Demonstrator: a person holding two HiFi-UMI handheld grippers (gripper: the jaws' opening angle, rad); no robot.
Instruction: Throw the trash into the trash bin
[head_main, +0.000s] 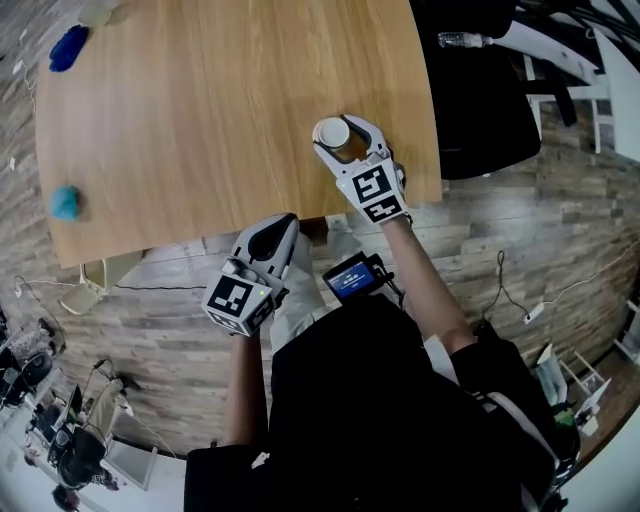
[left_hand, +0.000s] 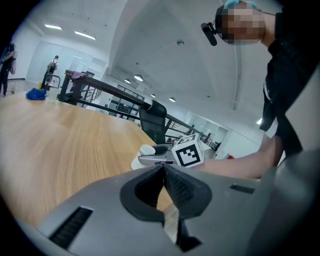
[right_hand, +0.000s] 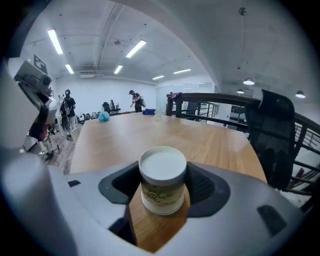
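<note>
Left hand-held gripper (head_main: 283, 228) has jaws together; right hand-held gripper (head_main: 345, 142), arm outstretched, has jaws apart.

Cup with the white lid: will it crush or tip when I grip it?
The cup looks like thin paper, so a hard squeeze may dent it. Upright, with a wide lid on top, it could tip if nudged high.

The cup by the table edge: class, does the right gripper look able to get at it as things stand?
Probably yes. The cup stands upright on the table between the right gripper's open jaws, with nothing else near it; the pads do not seem to press on it yet.
</note>
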